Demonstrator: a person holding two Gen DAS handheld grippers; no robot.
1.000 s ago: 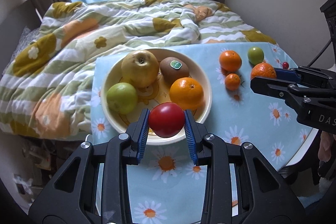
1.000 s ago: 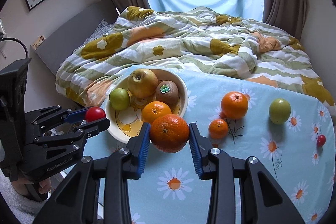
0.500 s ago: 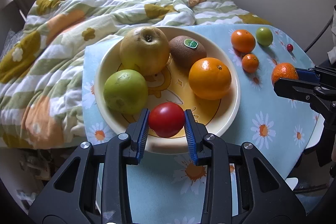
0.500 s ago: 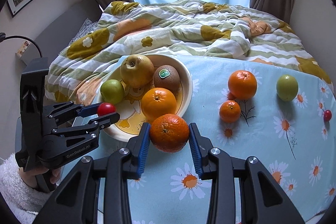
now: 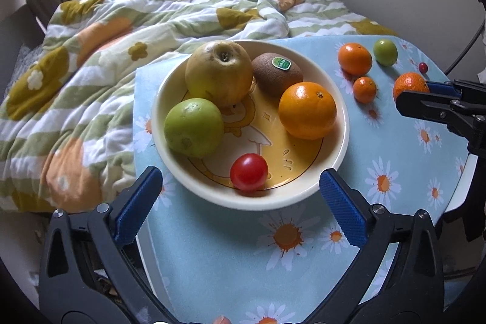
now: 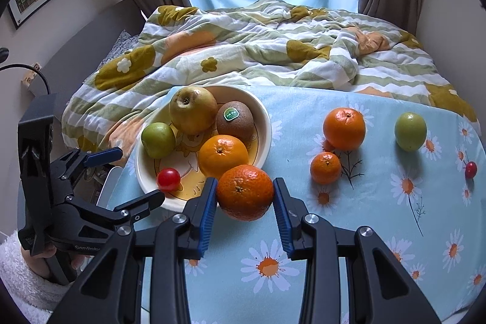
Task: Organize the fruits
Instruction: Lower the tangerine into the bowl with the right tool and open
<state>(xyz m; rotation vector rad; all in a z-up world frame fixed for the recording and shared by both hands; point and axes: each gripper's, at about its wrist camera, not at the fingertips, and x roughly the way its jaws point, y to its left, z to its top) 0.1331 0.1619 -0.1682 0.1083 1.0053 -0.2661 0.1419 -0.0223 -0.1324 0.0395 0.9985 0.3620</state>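
Fruit bowl on a daisy-print cloth, one gripper letting go, the other holding an orange.

The striped quilt [image 6: 273,50] fills the upper frame; below it the blue tablecloth [image 6: 379,217] carries the cream bowl [image 5: 341,148] at left centre. The left gripper [image 5: 240,196], angled steeply down at the bowl's near rim, has its jaws opening wide, nothing between them; the red tomato [image 5: 249,172] lies free in the bowl. The right gripper [image 6: 245,208], angled down too, is clamped on a mandarin [image 6: 244,192]. The left tool's side reads "GenRob"; the kiwi [image 6: 234,121] wears a green sticker, its print unreadable.
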